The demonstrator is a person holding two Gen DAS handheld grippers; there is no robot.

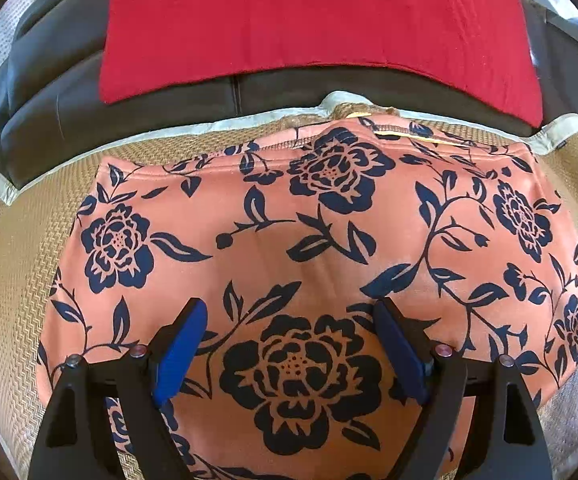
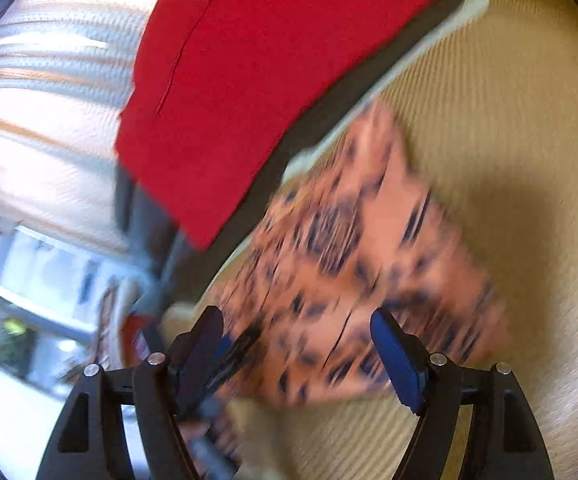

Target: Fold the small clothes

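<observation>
Left wrist view: the camera sits behind the left gripper (image 1: 289, 320) and looks forward and steeply down along its two parted fingers, close above the floral garment (image 1: 309, 240) spread on the woven mat (image 1: 9, 260); the far field takes in the dark sofa (image 1: 69, 92) and the red cloth (image 1: 309, 20). Right wrist view: the camera sits behind the right gripper (image 2: 297, 332), rolled to one side, so the mat (image 2: 509, 140) edge runs diagonally; the frame is motion-blurred and looks from close range across the garment (image 2: 349, 260) toward the red cloth (image 2: 269, 80). Shared field: garment, mat, sofa edge and red cloth appear in both views.
</observation>
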